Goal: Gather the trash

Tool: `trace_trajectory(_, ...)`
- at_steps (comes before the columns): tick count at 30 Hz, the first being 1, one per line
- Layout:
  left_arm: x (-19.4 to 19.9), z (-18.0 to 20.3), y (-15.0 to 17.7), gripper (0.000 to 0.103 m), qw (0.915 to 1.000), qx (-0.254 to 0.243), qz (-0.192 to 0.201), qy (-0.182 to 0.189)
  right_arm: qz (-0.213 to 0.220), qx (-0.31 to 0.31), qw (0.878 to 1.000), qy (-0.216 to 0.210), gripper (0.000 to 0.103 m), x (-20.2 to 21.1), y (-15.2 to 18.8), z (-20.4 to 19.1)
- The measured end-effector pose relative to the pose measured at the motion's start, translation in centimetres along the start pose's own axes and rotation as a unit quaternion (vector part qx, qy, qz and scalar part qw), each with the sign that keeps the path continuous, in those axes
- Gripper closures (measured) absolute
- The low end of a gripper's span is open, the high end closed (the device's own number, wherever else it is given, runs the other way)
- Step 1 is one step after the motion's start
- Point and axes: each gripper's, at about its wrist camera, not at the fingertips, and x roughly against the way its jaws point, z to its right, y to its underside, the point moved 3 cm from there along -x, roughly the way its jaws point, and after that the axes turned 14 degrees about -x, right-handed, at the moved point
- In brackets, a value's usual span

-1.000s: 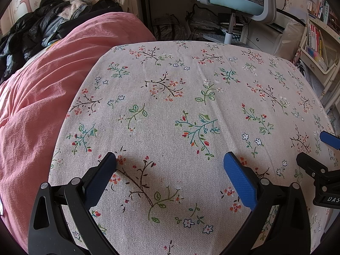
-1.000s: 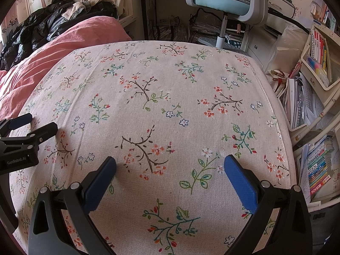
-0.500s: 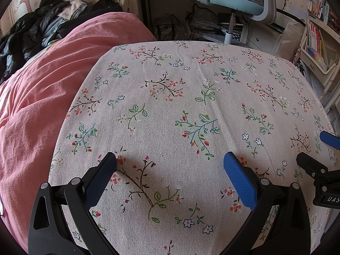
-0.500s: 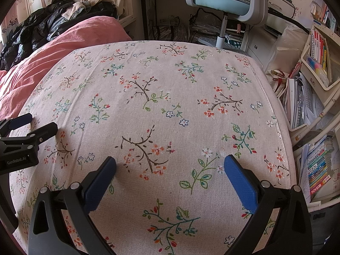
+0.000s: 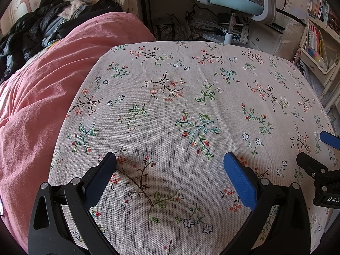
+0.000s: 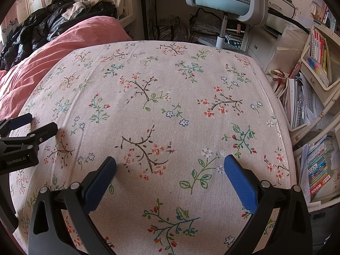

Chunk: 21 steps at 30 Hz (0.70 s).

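No piece of trash shows in either view. My left gripper (image 5: 170, 161) hangs open just above a floral tablecloth (image 5: 191, 97), its blue pads wide apart with only cloth between them. My right gripper (image 6: 170, 161) is open as well, over the same cloth (image 6: 170, 80) nearer its right edge. Each gripper appears in the other's view: the right gripper (image 5: 314, 150) at the far right of the left wrist view, the left gripper (image 6: 34, 123) at the far left of the right wrist view. Both look open there too.
A pink quilt (image 5: 38, 89) bulges along the cloth's left side, with dark clothes (image 5: 31, 31) piled behind it. A blue office chair (image 6: 225, 2) stands beyond the far edge. Shelves of books and papers (image 6: 314, 110) crowd the right side, beside a white plastic bag (image 6: 286, 46).
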Motion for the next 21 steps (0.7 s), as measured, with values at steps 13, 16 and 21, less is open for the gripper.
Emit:
trace_trajectory(13, 0.0, -0.01, 0.0, 0.006, 1.0, 0.0, 0.0, 0.0, 0.0, 0.0, 1.0, 0.0, 0.006, -0.02, 0.02, 0.0)
trace_trajectory(16, -0.06, 0.03, 0.0, 0.006, 1.0, 0.0, 0.0, 0.0, 0.0, 0.0, 1.0, 0.0, 0.006, 0.05, 0.2, 0.0)
trace_trajectory(21, 0.0, -0.01, 0.0, 0.006, 1.0, 0.0, 0.0, 0.0, 0.0, 0.0, 1.0, 0.0, 0.006, -0.02, 0.0, 0.0)
